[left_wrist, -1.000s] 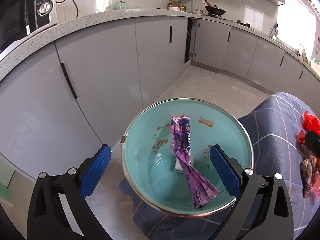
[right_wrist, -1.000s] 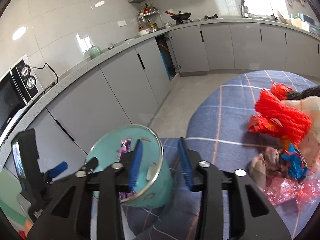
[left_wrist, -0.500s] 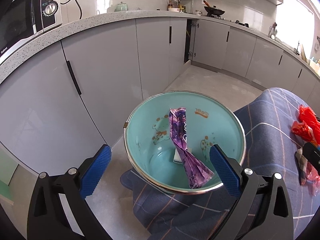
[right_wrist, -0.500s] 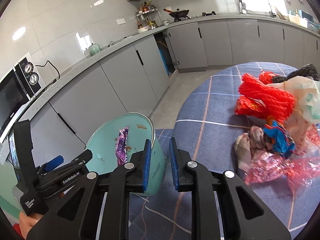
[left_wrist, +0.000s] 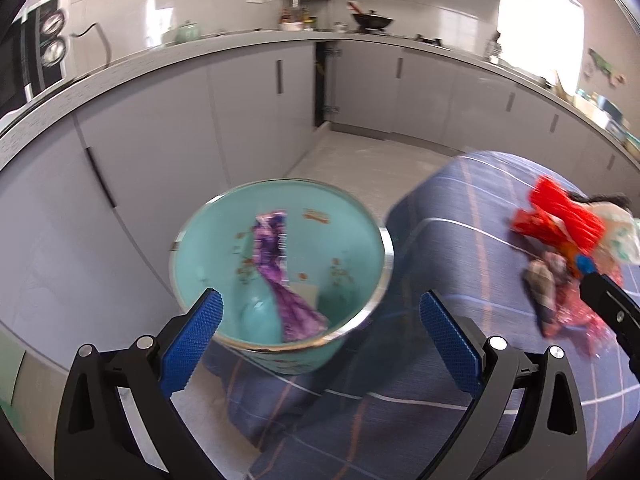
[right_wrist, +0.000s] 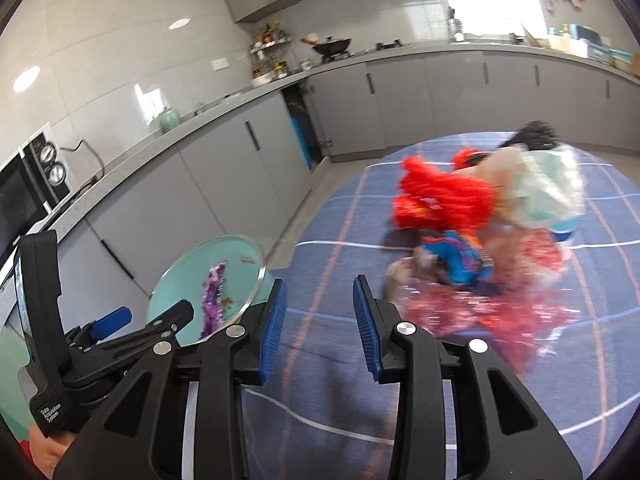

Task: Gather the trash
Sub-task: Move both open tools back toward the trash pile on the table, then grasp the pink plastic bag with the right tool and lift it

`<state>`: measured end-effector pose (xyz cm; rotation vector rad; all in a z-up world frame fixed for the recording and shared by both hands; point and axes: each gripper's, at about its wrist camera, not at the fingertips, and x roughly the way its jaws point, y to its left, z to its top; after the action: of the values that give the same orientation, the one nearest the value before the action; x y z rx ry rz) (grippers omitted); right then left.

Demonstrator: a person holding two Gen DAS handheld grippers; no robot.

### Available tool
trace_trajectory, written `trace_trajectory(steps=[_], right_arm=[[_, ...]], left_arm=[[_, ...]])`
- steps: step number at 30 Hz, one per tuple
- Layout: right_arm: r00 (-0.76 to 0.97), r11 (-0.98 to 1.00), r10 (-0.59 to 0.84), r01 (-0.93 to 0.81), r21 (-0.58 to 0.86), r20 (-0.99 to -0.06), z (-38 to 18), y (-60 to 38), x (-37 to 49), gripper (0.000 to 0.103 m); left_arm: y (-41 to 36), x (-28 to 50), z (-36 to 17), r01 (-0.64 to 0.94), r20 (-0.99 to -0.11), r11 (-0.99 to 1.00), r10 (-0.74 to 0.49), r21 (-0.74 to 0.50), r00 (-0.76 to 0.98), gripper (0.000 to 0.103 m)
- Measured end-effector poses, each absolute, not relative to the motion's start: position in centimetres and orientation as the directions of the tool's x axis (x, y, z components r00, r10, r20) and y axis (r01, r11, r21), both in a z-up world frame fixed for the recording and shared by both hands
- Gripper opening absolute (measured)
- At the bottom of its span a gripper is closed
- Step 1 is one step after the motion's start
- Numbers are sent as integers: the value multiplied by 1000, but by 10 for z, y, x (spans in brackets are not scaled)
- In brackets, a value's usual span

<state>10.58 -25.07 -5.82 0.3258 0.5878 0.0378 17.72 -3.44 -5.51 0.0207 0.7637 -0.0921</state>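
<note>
- I am looking down my left gripper (left_wrist: 320,332). Its two blue pads are standing wide apart and are holding nothing.
- The teal bowl (left_wrist: 280,272) is sitting just past those pads, at the edge of the blue checked tablecloth (left_wrist: 460,248). The left pad shows in front of the bowl's near rim, but I cannot tell if it is touching.
- A purple wrapper (left_wrist: 276,272) is lying inside the bowl, leaning from the far wall down to the bottom.
- My right gripper (right_wrist: 319,326) is hanging over the bare cloth. Its jaws have just been opening, and now there is a small gap between the pads with nothing in it.
- The trash pile (right_wrist: 480,232) is lying on the cloth ahead and to the right of that gripper, not touching it. I am seeing a red mesh bag (right_wrist: 444,200), a blue wrapper (right_wrist: 460,264), a pale plastic bag (right_wrist: 548,188) and shiny pink film (right_wrist: 500,312) in it.
- The picture is blurry, so I cannot tell the smaller bits apart.
</note>
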Motion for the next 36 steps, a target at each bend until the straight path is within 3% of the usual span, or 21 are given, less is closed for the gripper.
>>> trace_trajectory(steps=[18,21,29,32,33,36], right_arm=[[819,911,-74,288,295,-569,-76,-340,54,39],[810,900,-59,296,319,-583,-83,-347,58,56],[774,872,-28,327,363,-632,-107,-361,73,61],[767,872,6,310,379,-642,-113,-360,80,57],[764,871,18,305,385,-645,-115,-360,82,47],[758,884,28,286,370,-651,-115,-355,83,33]], left_arm=[[-133,153,-63,341,-696,940,-241,5,676,97],[-140,152,-66,355,-704,935,-246,10,667,97],[-138,152,-69,347,-713,938,-229,21,663,97],[-138,153,-70,346,-715,938,-228,21,661,97],[-138,153,-70,346,-716,938,-227,21,660,97],[-138,154,-71,346,-718,938,-225,23,658,97]])
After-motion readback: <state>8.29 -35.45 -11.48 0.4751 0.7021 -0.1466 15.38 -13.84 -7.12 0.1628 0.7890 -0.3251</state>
